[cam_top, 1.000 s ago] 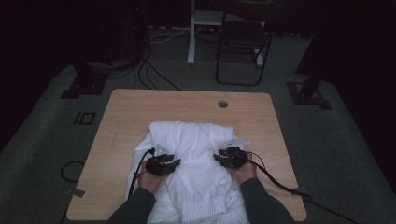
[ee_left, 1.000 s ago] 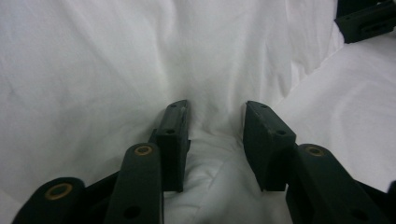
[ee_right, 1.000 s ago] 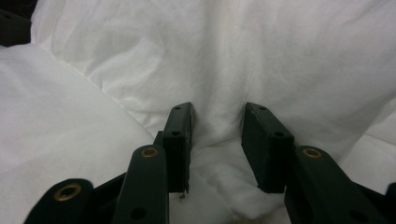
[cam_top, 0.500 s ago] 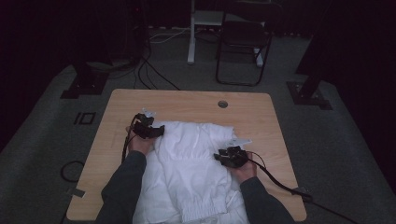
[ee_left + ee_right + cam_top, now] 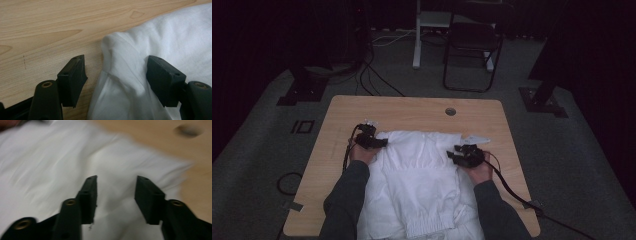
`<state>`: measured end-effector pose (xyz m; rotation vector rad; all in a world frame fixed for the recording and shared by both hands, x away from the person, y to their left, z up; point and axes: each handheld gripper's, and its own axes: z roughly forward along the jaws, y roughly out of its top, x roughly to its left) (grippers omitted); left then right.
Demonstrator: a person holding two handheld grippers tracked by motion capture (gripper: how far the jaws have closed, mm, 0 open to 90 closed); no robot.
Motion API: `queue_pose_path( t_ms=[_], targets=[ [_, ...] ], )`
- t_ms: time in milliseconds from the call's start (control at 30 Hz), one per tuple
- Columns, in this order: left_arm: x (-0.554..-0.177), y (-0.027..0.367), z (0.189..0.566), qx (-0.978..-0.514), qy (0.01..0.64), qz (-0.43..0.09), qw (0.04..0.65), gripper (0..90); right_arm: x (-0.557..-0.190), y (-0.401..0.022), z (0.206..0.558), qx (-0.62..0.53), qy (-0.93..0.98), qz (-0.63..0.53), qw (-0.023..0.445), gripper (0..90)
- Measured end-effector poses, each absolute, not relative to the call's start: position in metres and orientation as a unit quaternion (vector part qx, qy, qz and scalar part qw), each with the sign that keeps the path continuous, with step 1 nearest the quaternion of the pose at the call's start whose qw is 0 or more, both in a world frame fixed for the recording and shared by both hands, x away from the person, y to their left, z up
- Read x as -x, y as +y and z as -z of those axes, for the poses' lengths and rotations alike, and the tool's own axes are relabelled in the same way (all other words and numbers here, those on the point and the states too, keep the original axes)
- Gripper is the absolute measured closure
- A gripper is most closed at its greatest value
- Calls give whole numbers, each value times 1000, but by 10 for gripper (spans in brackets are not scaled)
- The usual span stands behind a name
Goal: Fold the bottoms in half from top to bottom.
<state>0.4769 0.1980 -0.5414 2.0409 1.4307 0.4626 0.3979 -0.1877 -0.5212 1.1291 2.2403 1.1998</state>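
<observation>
A white garment (image 5: 419, 185) of soft, creased cloth is spread over the near half of the pale wooden table (image 5: 412, 107), its ribbed elastic hem nearest the person. The left gripper (image 5: 371, 141) is held at the garment's far left corner; its jaws, just closing a little, stand spread, a rounded fold of cloth between them, unpinched. The right gripper (image 5: 467, 155) is poised over the right edge, jaws just opening, parted above blurred fabric. Farther off, a round hole (image 5: 450, 111) marks the tabletop.
</observation>
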Motion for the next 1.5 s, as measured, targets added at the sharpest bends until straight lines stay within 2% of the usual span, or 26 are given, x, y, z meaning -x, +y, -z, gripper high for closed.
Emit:
queue_pose_path(
  t_ms=[33,67,167,200,300,333,400,433,467,500,533,567,600,633,667,700,733,800,833,967,1067,1100,1133,1300,1500],
  targets=[
    [-477,198,541,-768,539,-174,299,330,-398,-188,521,-399,793,-424,179,495],
    [-477,198,541,-770,538,-173,297,330,-414,-194,511,-421,777,-426,193,401],
    [-478,198,541,-770,537,-173,298,333,-434,-197,509,-444,771,-413,193,339],
    [-477,198,541,-770,537,-172,300,337,-455,-198,514,-460,773,-398,181,271],
    [-477,199,542,-769,537,-172,302,339,-468,-196,522,-472,775,-382,177,254],
    [-477,199,541,-769,535,-170,305,350,-480,-195,534,-483,778,-373,151,258],
    [-476,200,541,-771,531,-164,311,377,-482,-194,536,-485,779,-368,149,265],
    [-476,200,541,-772,529,-163,313,450,-487,-193,543,-487,782,-363,136,322],
    [-476,200,541,-773,526,-152,321,505,-487,-192,545,-490,781,-363,133,341],
    [-476,200,541,-773,526,-152,321,540,-487,-192,545,-490,781,-363,133,341],
    [-476,200,541,-771,526,-141,330,581,-489,-192,547,-499,778,-362,125,412],
    [-476,200,541,-771,526,-141,330,607,-489,-192,547,-499,778,-362,125,412],
    [-476,201,541,-771,526,-134,332,649,-490,-192,549,-495,779,-370,108,531],
    [-476,201,541,-771,526,-134,332,673,-490,-192,549,-495,779,-370,108,531],
    [-476,201,541,-770,527,-127,338,673,-490,-192,549,-496,779,-369,106,601],
    [-475,202,542,-765,530,-122,344,748,-494,-197,549,-507,774,-370,77,799],
    [-475,205,542,-760,534,-120,351,779,-494,-199,549,-510,772,-372,72,831],
    [-473,210,541,-749,542,-117,363,799,-495,-202,549,-514,768,-377,66,844],
    [-471,220,541,-724,555,-98,397,822,-493,-212,547,-519,753,-398,68,854],
    [-469,229,536,-710,553,-84,428,829,-486,-224,536,-506,746,-428,70,858],
    [-466,229,527,-702,550,-87,444,828,-484,-223,528,-494,753,-426,87,858],
    [-465,229,507,-693,537,-104,469,828,-484,-223,528,-494,753,-426,87,858],
    [-466,230,501,-691,533,-107,476,828,-483,-224,511,-486,744,-445,110,858],
    [-466,229,458,-676,506,-136,518,826,-483,-230,472,-462,719,-496,152,857],
    [-445,232,455,-684,483,-137,529,823,-465,-230,468,-429,737,-492,175,857]
  ],
)
